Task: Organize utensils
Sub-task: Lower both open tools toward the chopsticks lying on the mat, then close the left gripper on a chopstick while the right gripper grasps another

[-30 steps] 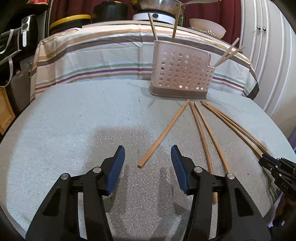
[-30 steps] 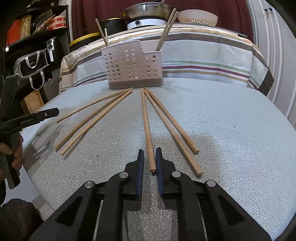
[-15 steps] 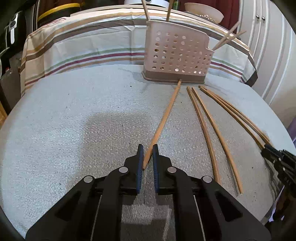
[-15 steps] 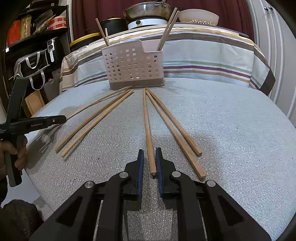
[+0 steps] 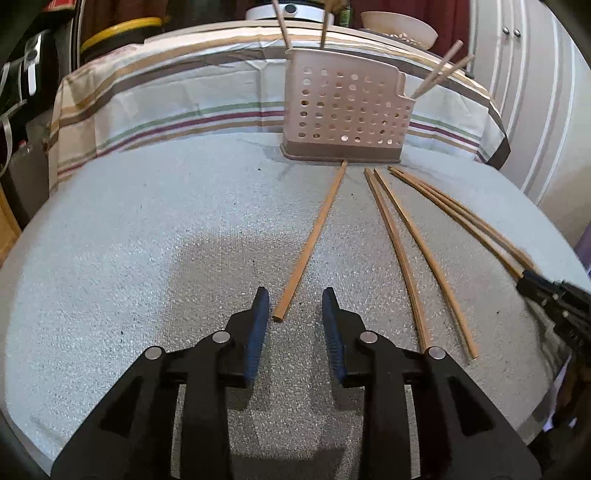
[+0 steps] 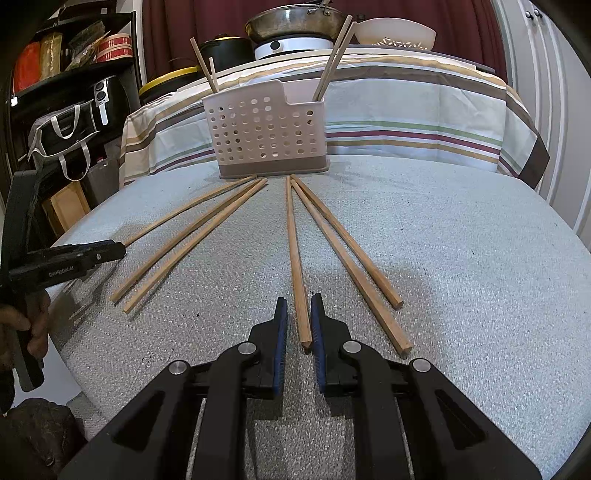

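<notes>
Several wooden chopsticks lie on the grey table, fanning out from a perforated pink utensil holder [image 5: 345, 110] that holds a few upright chopsticks; the holder also shows in the right wrist view [image 6: 267, 131]. My left gripper [image 5: 295, 299] is open, its pads either side of the near end of the leftmost chopstick [image 5: 314, 236], not touching it. My right gripper [image 6: 297, 314] is slightly open around the near end of the middle chopstick [image 6: 295, 258], which lies flat on the table; a small gap shows on each side.
A striped cloth covers a table [image 6: 406, 110] behind, with a pan [image 6: 295, 26] and a bowl [image 6: 395, 33]. Shelves and a bag [image 6: 62, 133] stand at the left. White cabinet doors [image 5: 535, 92] are at the right. The table edge [image 5: 22, 369] curves close by.
My left gripper closed near the chopstick's end half a second ago and has opened again. My right gripper's jaws have parted slightly around the middle chopstick.
</notes>
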{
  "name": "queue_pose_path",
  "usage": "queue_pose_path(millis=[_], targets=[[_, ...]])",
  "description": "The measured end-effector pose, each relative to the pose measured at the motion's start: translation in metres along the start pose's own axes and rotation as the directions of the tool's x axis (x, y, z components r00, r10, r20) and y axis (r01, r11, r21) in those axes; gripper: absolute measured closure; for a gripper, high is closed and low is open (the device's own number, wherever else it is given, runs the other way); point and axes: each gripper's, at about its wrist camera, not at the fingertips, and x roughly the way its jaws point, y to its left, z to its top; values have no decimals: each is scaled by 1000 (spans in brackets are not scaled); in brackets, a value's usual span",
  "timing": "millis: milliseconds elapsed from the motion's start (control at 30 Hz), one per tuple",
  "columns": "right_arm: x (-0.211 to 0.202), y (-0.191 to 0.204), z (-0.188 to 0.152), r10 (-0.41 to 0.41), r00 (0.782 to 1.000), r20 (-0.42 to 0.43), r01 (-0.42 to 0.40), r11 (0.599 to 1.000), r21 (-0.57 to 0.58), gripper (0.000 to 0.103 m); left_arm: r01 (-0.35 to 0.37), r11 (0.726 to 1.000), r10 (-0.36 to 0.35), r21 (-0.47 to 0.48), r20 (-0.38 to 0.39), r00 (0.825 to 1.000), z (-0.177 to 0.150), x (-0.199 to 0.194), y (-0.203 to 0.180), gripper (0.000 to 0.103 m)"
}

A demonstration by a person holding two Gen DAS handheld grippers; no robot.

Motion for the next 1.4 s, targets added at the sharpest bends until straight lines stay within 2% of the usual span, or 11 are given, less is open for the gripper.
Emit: queue_pose_path(millis=[167,467,533,633,1033,1400], targets=[[0,-1,0,4,1000,0,-4,1000,0,89,-6,1000,6,-13,9,1000,0,-1,4,87],[0,1,0,10,1000,1,-10,1000,-2,89,10,1000,-10,-5,-3,1000,5,6,2,88],[0,0,0,12,1000,2,-12,1000,0,89,18,1000,-18,0,2,1000,4,5,2,93],[0,2,0,22,1000,1,-22,1000,1,95,10,1000,-10,27,12,1000,2,4,-2,93],[-11,2,6,23,999,41,-23,1000,1,96,4,999,-9,42,122,992,12,-27,-9,96],[-30,8,26,32,994,106,-33,999,5,96,-12,1000,6,22,264,965,37,-69,-8,98]])
